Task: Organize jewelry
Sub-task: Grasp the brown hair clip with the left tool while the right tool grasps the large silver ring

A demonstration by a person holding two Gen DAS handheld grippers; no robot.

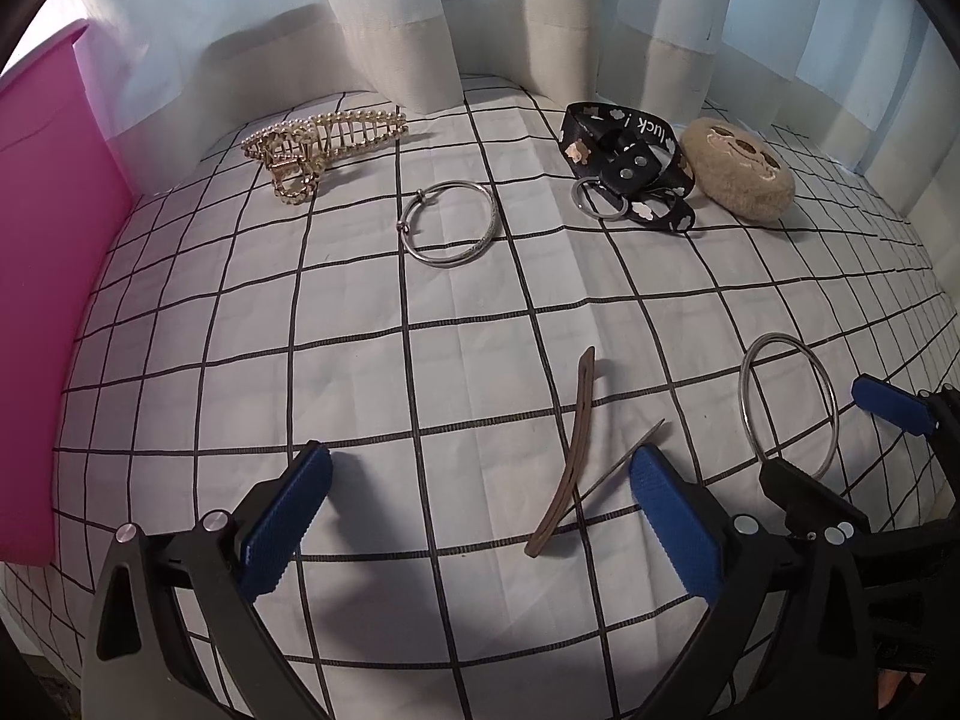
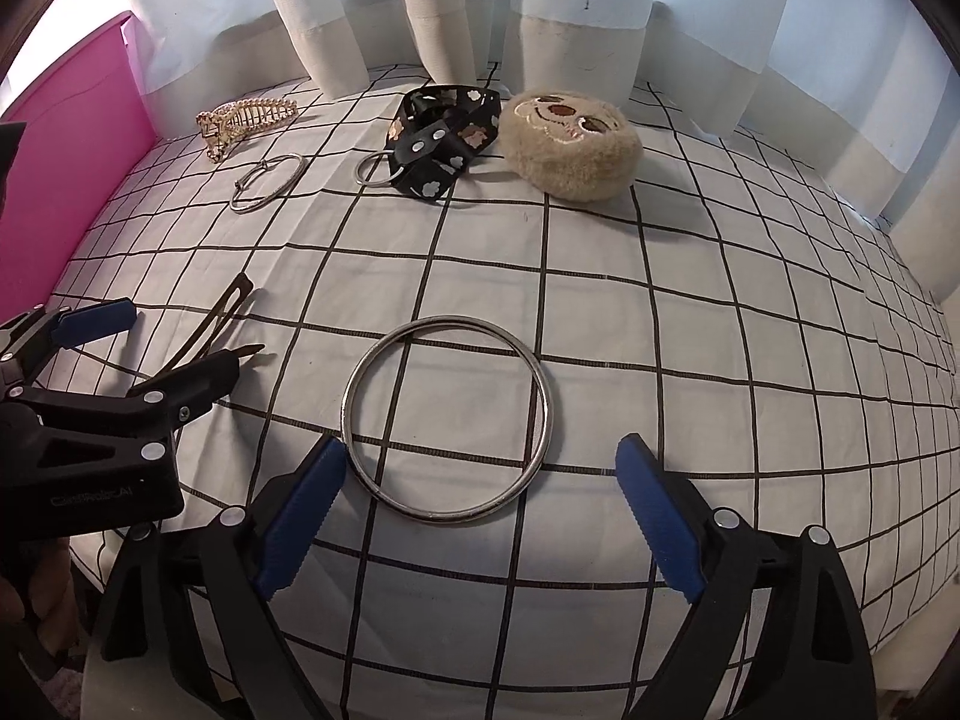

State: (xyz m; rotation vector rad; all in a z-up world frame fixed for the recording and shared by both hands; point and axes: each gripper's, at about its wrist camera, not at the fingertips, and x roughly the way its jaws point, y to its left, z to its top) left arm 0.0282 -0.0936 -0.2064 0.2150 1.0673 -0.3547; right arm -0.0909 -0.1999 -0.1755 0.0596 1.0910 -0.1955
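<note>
Large ring: plain silver metal bangle (image 2: 445,419) lying flat on the grid-pattern cloth (image 2: 690,312), directly ahead of the right gripper (image 2: 480,516); its near-left rim is touching or just beside the left blue pad. In the left wrist view the same ring (image 1: 787,405) sits at far right.
Right gripper fingers: spread wide, nothing held; blue ribbed pads (image 2: 657,510) flank the near arc of the ring.
Left gripper: (image 1: 480,516) fingers spread wide, nothing held; resting low over the cloth.
Brown hair clip: long, curved, slotted bar (image 1: 567,456) lying between the left fingers, nearer the right pad; a thin metal pin (image 1: 624,459) lies just beside it, its near end hidden behind the pad (image 1: 675,525).
Small bangle: thinner silver bangle with a clasp bead (image 1: 449,223), flat on the cloth, mid-distance, well apart from the large ring.
Claw clip: gold, pearl-studded (image 1: 318,147), far left, near the pink box.
Strap: black printed strap with a metal key ring (image 1: 627,165), bunched at the far side; touching or just beside the plush.
Plush: round tan piece with an embroidered face (image 2: 570,144), far right of the strap.
Pink box: tall pink wall (image 1: 48,312) at the left edge of the cloth.
Backdrop: pale curtain folds (image 2: 576,6) hanging down to the cloth's far edge.
Surface: whether bench or bed under the cloth, cannot tell.
</note>
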